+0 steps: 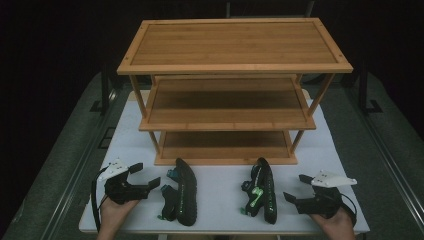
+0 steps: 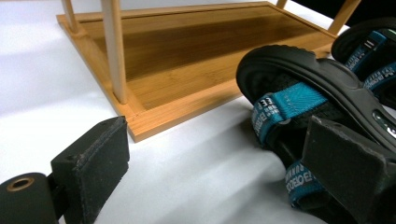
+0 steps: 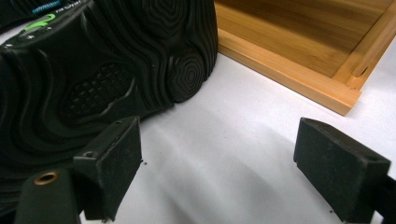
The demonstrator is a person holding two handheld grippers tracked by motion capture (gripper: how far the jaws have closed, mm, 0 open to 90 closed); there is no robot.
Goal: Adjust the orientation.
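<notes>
Jaws of both the left gripper (image 1: 147,175) and the right gripper (image 1: 295,187) stand apart, gripping nothing. Two sandals lie on their sides on the white table (image 1: 220,200): the blue-strapped sandal (image 1: 182,192) and the green-strapped sandal (image 1: 262,190), straps partly hidden. Beyond stands one three-tiered wooden rack (image 1: 232,47).

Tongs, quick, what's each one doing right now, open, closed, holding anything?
Left tongs: open, holding nothing, beside the blue-strapped sandal.
Right tongs: open, holding nothing, beside the green-strapped sandal.
</notes>
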